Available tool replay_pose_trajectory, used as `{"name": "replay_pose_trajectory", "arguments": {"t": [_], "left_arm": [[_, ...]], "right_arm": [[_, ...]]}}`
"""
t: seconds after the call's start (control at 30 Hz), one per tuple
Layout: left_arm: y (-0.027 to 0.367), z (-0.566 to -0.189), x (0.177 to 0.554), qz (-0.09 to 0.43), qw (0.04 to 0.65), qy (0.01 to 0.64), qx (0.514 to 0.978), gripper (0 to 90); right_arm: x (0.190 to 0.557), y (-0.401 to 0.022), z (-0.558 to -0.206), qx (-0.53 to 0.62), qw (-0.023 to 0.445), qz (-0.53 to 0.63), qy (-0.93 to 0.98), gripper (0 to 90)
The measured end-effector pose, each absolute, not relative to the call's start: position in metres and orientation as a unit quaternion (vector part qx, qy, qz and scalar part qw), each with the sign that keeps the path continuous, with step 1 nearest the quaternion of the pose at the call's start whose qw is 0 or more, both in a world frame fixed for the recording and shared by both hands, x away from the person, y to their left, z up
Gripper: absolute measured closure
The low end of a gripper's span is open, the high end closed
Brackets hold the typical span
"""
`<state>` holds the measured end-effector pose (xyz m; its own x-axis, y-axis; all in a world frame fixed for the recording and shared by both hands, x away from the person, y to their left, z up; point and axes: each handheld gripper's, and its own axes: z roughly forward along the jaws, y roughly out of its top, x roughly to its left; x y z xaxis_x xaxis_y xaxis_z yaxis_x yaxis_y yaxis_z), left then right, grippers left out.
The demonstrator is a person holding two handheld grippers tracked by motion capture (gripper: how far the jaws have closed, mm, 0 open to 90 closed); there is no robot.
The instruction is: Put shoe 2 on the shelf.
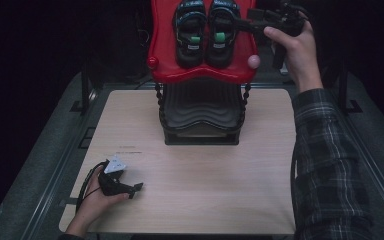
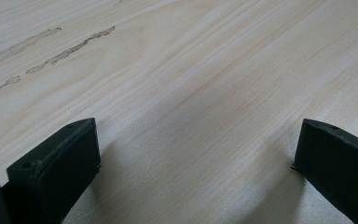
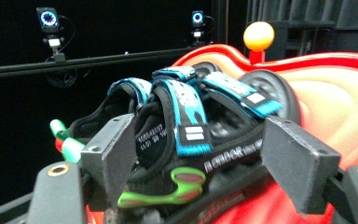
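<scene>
Two black sandals with blue straps stand side by side on the top tier of a red shoe rack (image 1: 161, 45). My right gripper (image 1: 237, 22) reaches in from the right at the right sandal (image 1: 221, 36). In the right gripper view, that sandal (image 3: 177, 116) lies between the parted jaws of the right gripper (image 3: 200, 149), and the pads do not press on it. The left sandal (image 1: 190, 36) sits beside it, untouched. My left gripper (image 1: 136, 190) rests low on the wooden table (image 1: 205, 175) at the front left. Its jaws (image 2: 196, 154) stand wide open over bare wood.
The rack has a black lower tier (image 1: 202, 107) and stands at the table's far middle. Round knobs stick up at the red tier's corners (image 1: 253, 61). An orange knob (image 3: 258, 35) rises behind the sandals. Dark rails with cameras (image 3: 49, 18) run behind.
</scene>
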<state>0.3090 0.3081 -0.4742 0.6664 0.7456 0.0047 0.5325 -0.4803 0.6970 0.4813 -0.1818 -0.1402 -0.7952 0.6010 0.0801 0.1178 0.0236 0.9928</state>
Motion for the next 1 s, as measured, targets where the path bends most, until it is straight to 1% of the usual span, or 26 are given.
{"name": "replay_pose_trajectory", "arguments": {"t": [0.17, 0.43, 1.0], "left_arm": [[0.308, -0.474, 0.309, 0.155, 0.342, 0.377, 0.847, 0.0], [0.308, -0.474, 0.309, 0.155, 0.343, 0.378, 0.846, 0.0], [0.308, -0.474, 0.311, 0.155, 0.34, 0.379, 0.847, 0.0]], "right_arm": [[0.468, -0.198, -0.147, 0.276, 0.195, 0.645, 0.685, 22.0], [0.447, -0.216, -0.159, 0.287, 0.197, 0.64, 0.685, 20.5], [0.404, -0.23, -0.19, 0.302, 0.212, 0.621, 0.691, 20.0]]}}
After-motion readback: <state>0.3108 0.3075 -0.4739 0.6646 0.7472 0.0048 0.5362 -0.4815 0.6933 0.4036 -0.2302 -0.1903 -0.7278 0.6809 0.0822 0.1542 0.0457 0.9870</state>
